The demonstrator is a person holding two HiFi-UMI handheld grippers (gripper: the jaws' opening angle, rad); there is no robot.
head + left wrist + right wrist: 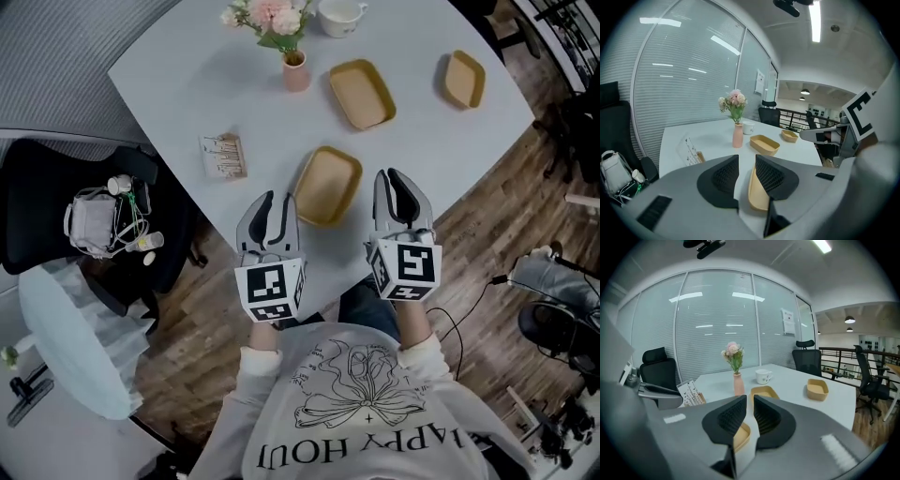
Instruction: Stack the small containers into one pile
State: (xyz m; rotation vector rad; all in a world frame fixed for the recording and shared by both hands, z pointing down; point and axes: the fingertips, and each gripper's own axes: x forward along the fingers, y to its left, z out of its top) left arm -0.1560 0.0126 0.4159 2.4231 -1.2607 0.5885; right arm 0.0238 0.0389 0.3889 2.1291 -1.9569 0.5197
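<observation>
Three tan containers sit apart on the counter (187, 75), none stacked, and both grippers are empty.

The left gripper (277, 202) has its jaws spread wide over bare counter. The right gripper (392, 178) has its jaws only a narrow gap apart, with nothing between them. The nearest container (328, 185) lies on the person's side of the vase (296, 70), between the two grippers. The second container (361, 93) is just right of the vase, and the third container (464, 79) is farther right.
</observation>
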